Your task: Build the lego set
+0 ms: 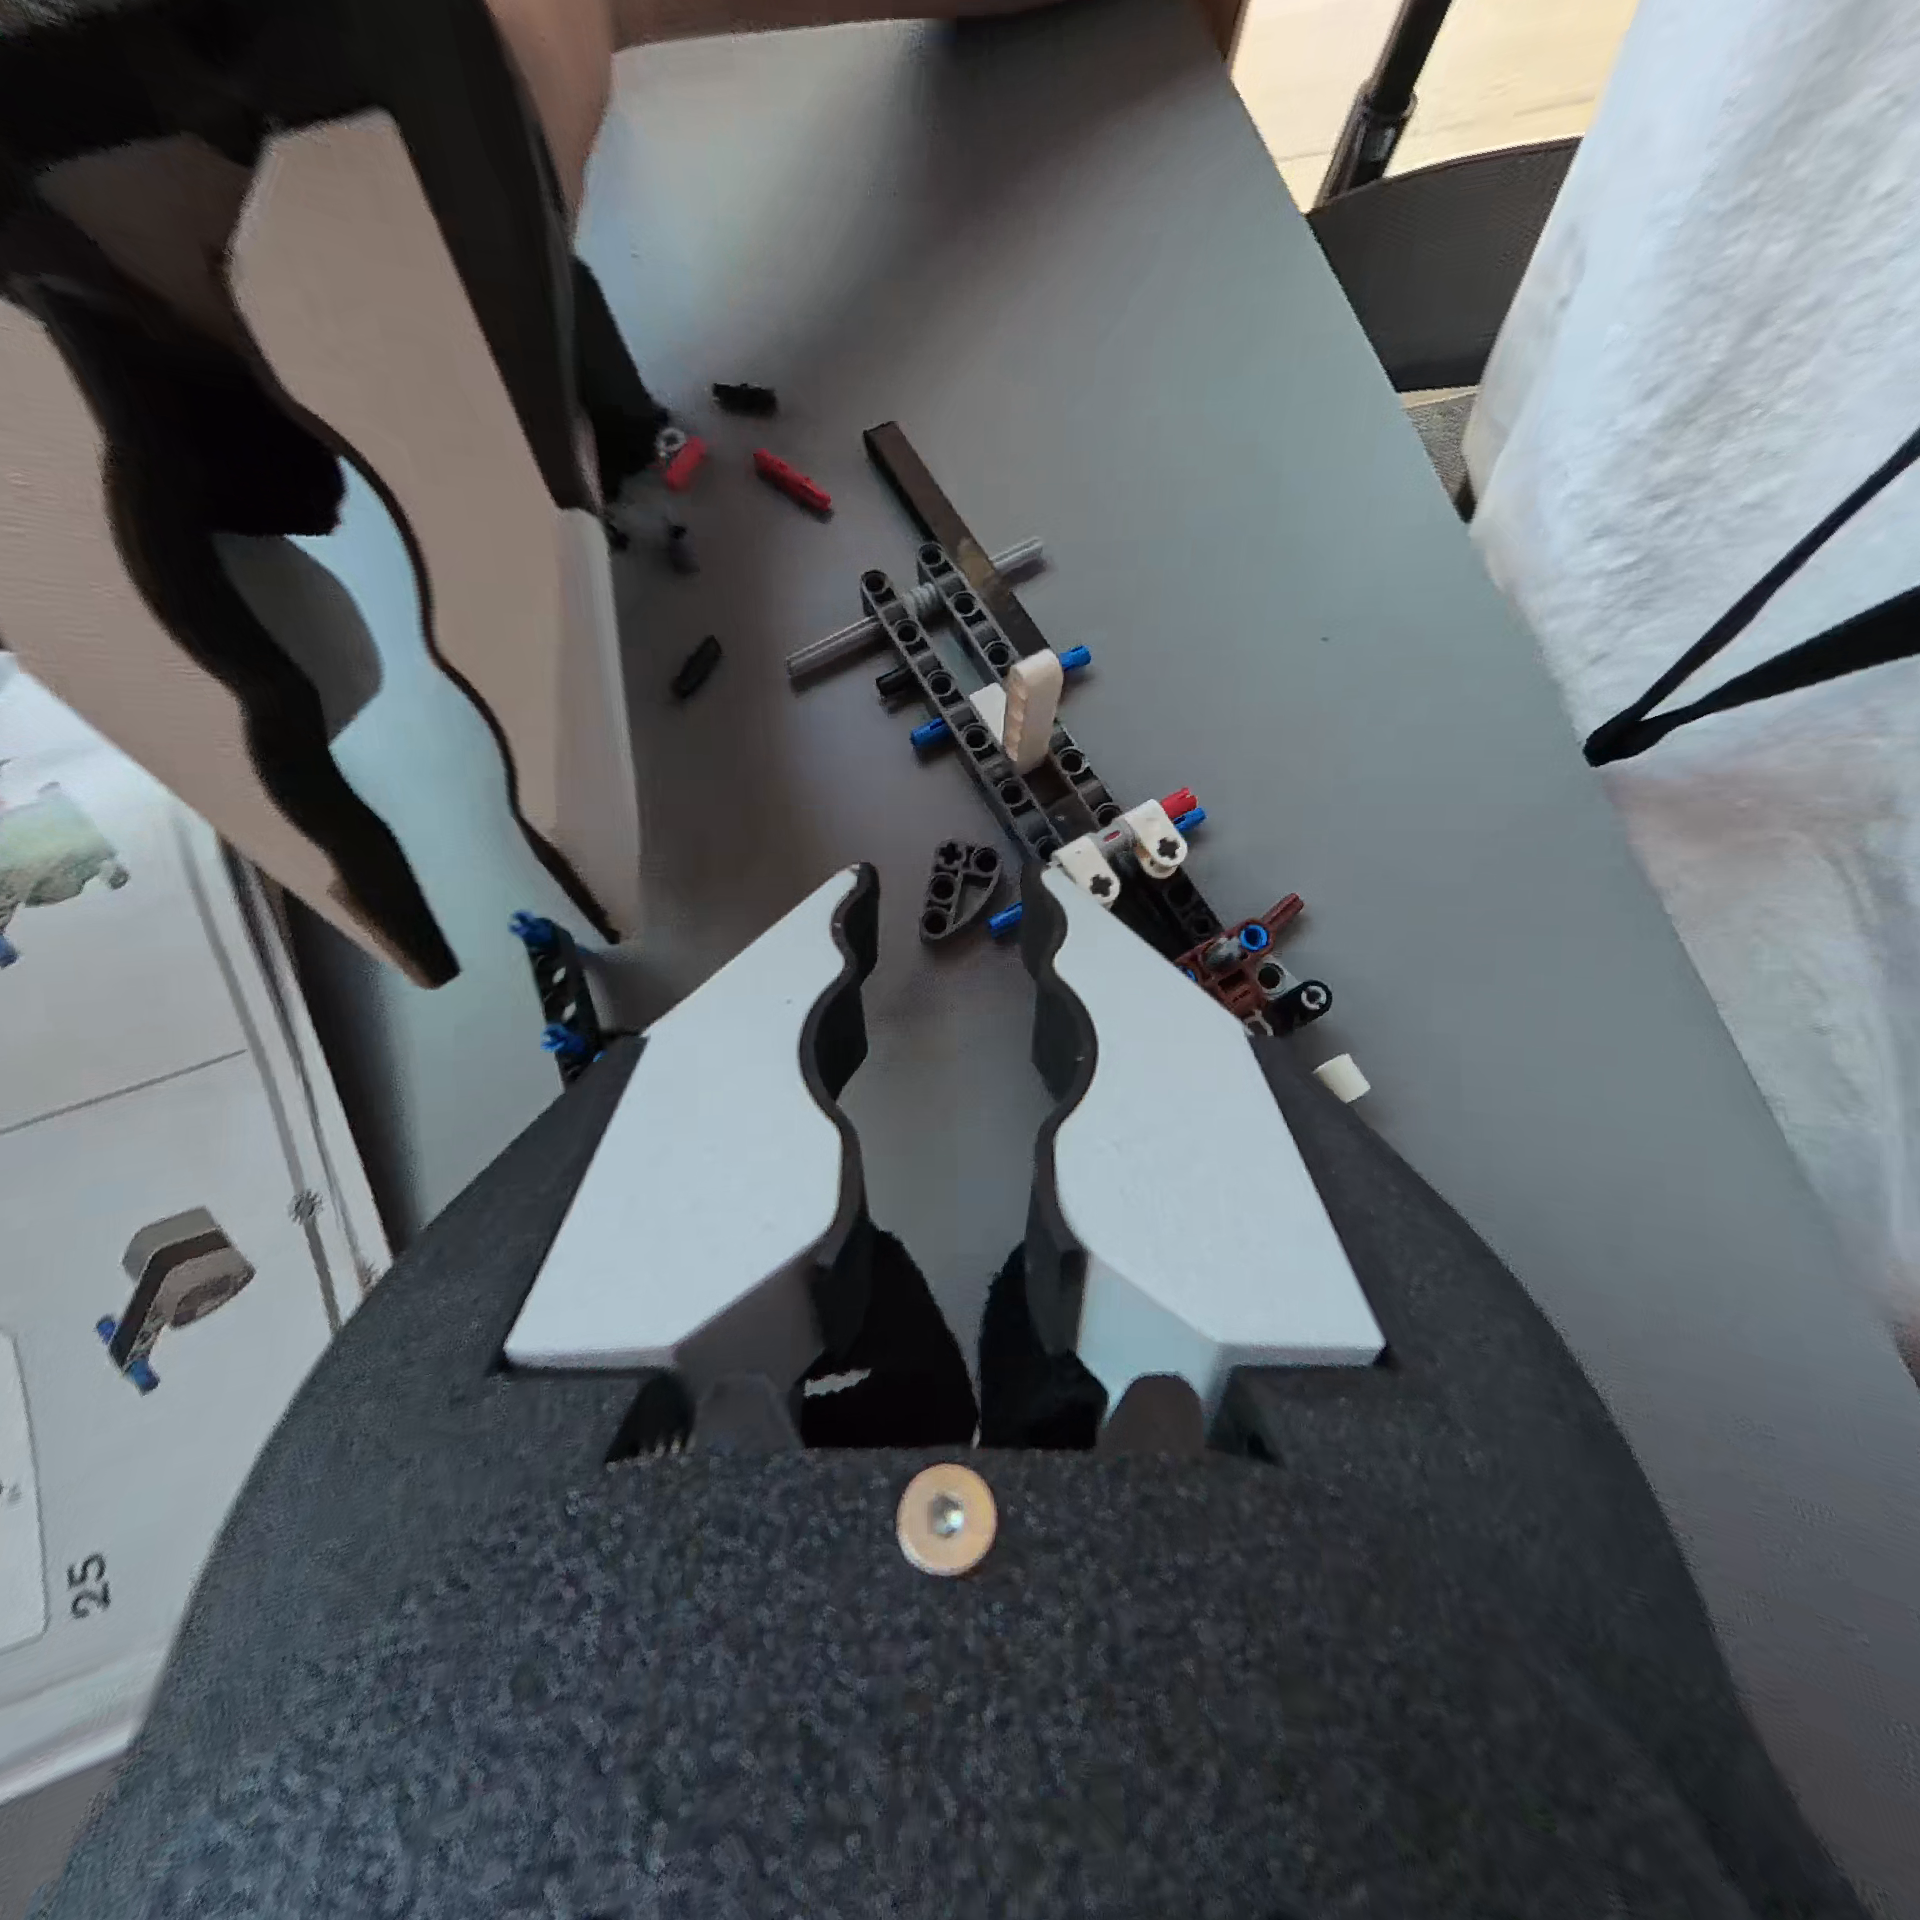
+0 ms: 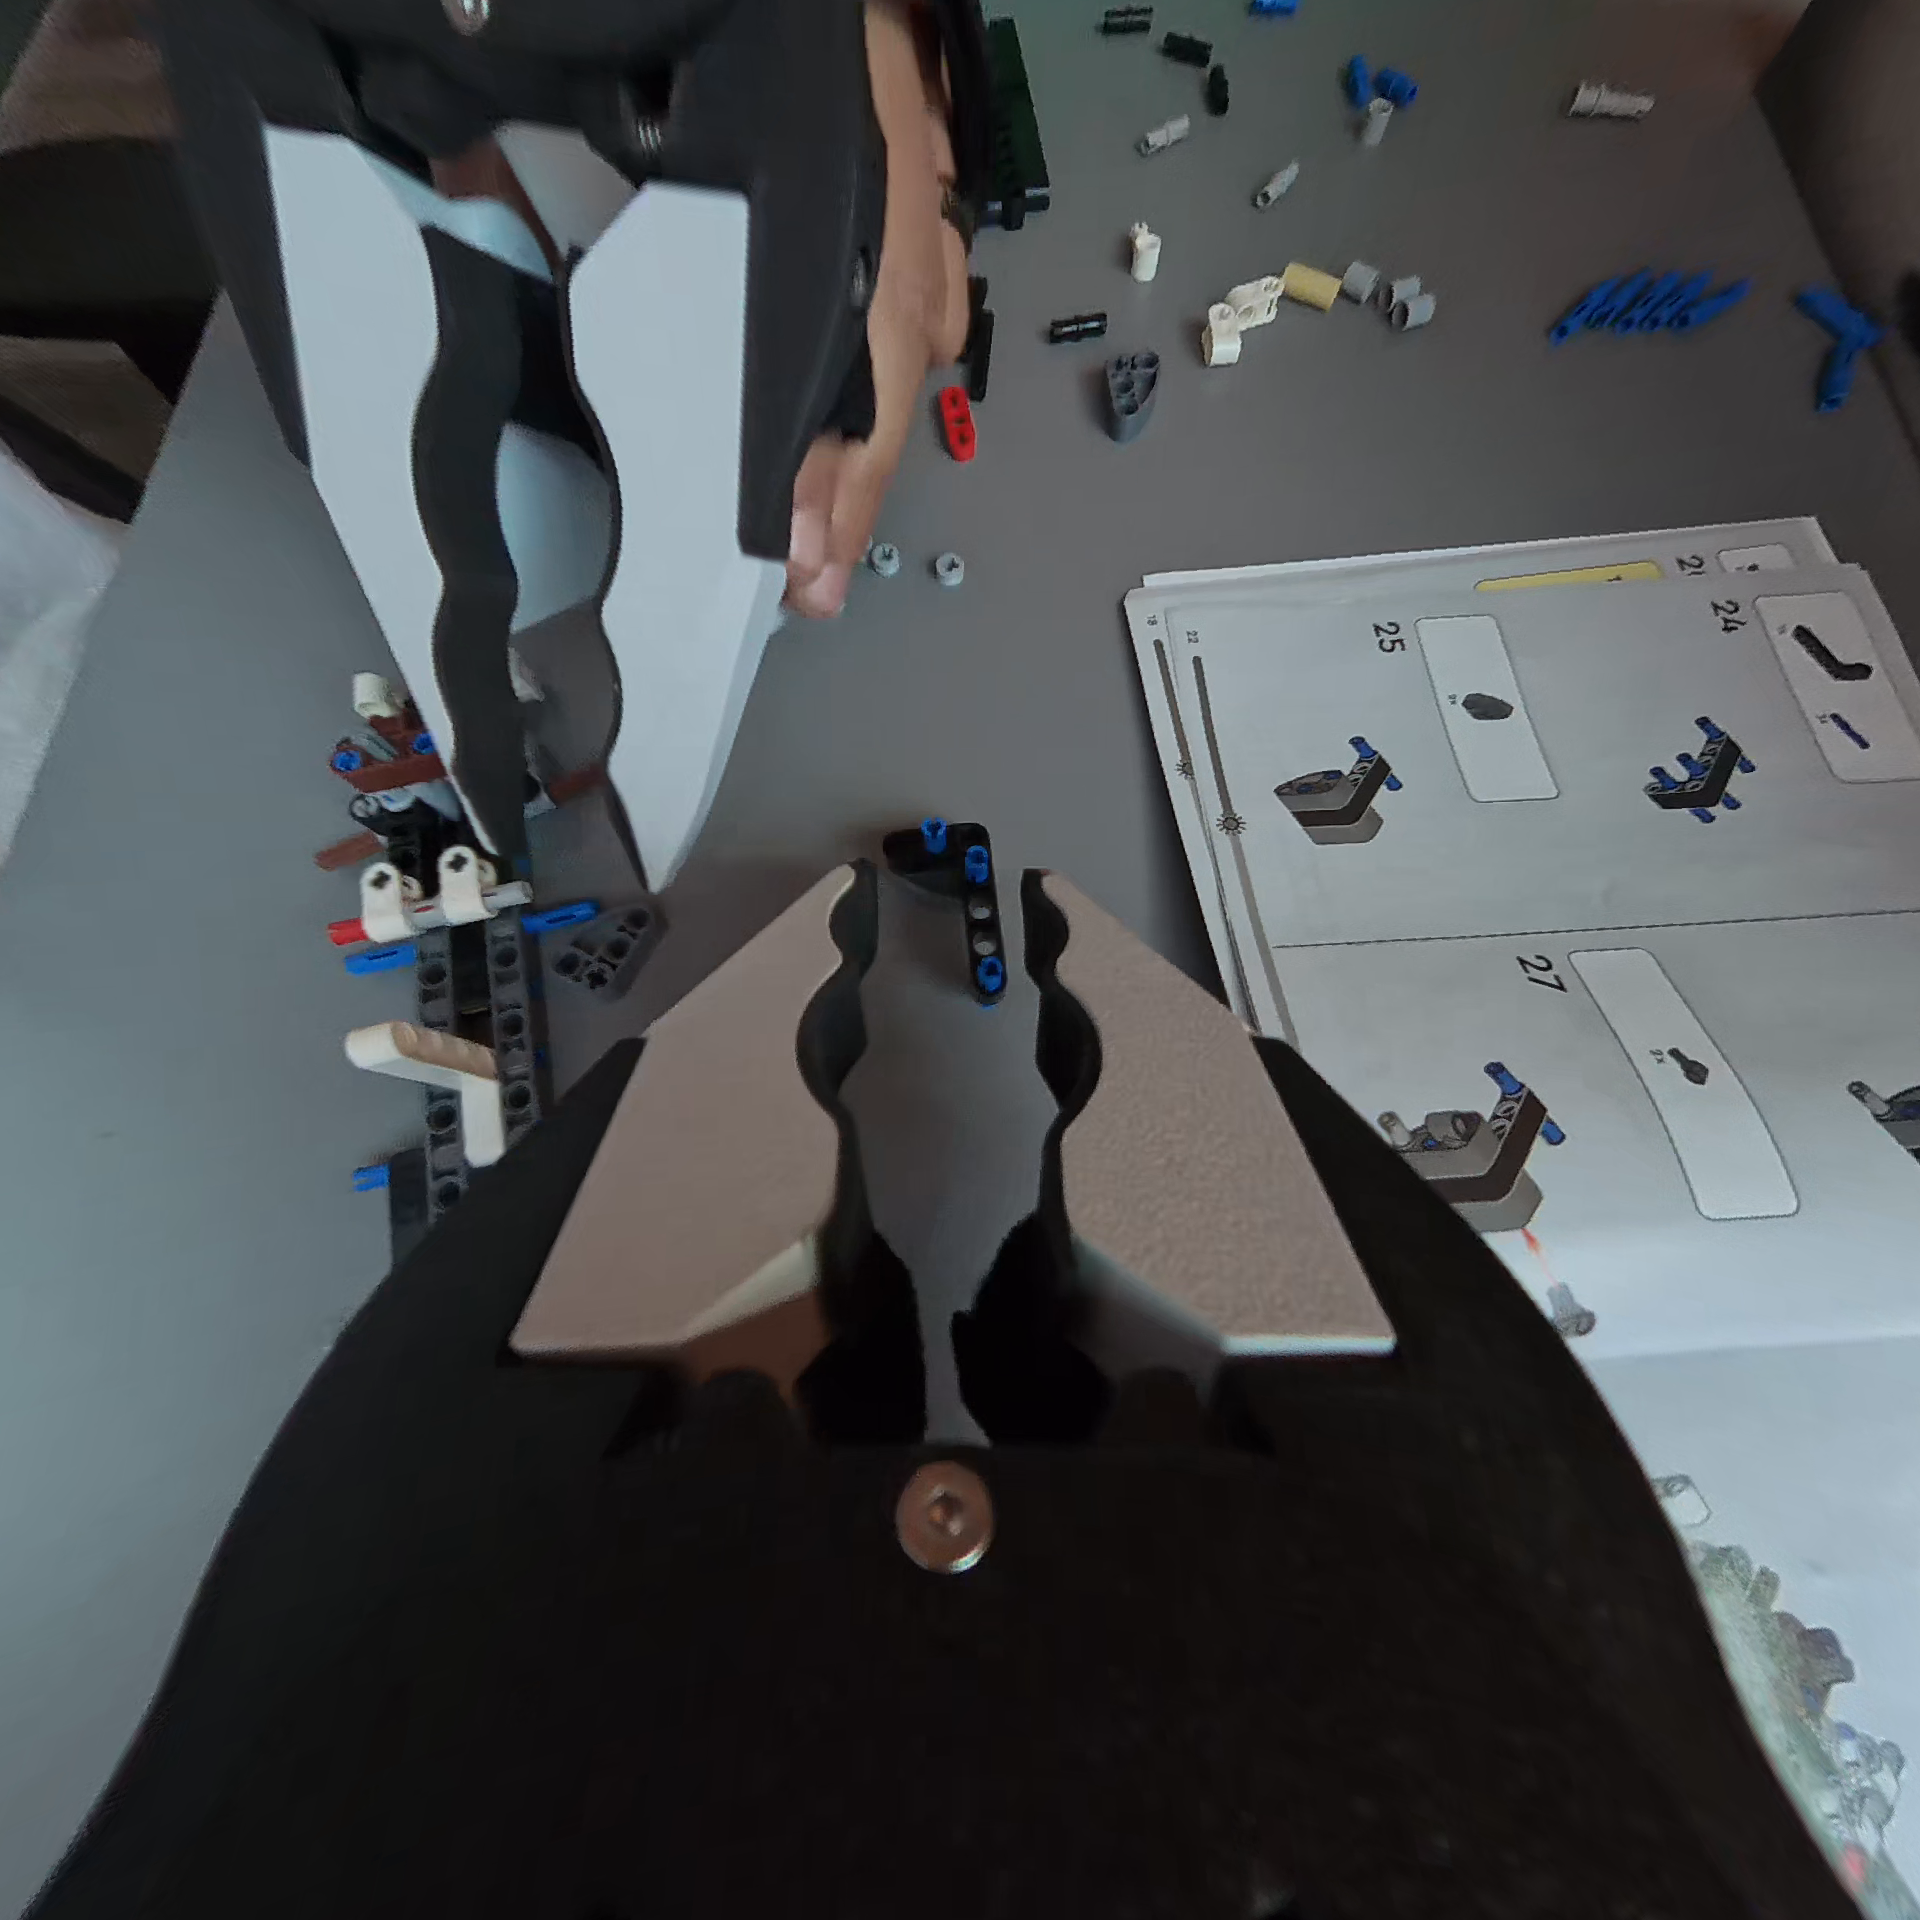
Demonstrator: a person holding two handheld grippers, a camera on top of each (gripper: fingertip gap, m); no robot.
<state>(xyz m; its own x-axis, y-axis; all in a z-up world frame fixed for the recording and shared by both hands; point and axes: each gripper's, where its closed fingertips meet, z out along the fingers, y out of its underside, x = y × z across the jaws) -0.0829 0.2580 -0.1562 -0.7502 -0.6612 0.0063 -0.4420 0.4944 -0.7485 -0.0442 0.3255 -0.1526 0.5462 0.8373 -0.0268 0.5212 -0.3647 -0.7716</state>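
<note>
Grippers both spread wide, pinching nothing, above a grey table (image 2: 935, 675) of toy building bits.
Right gripper (image 2: 948, 914) hangs over one black bent piece (image 2: 961, 904) with three blue pegs, near the booklet (image 2: 1558, 883); come straight down so the fingers land either side. Left gripper (image 1: 951, 904) is near one small dark flat piece (image 1: 961, 891), just beside one long half-built frame (image 1: 997, 727). Two red pegs (image 1: 792, 480) lie farther off.

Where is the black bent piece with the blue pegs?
In the right wrist view, the black bent piece lies on the grey table, between the open right gripper's tips, left of the booklet.
</note>
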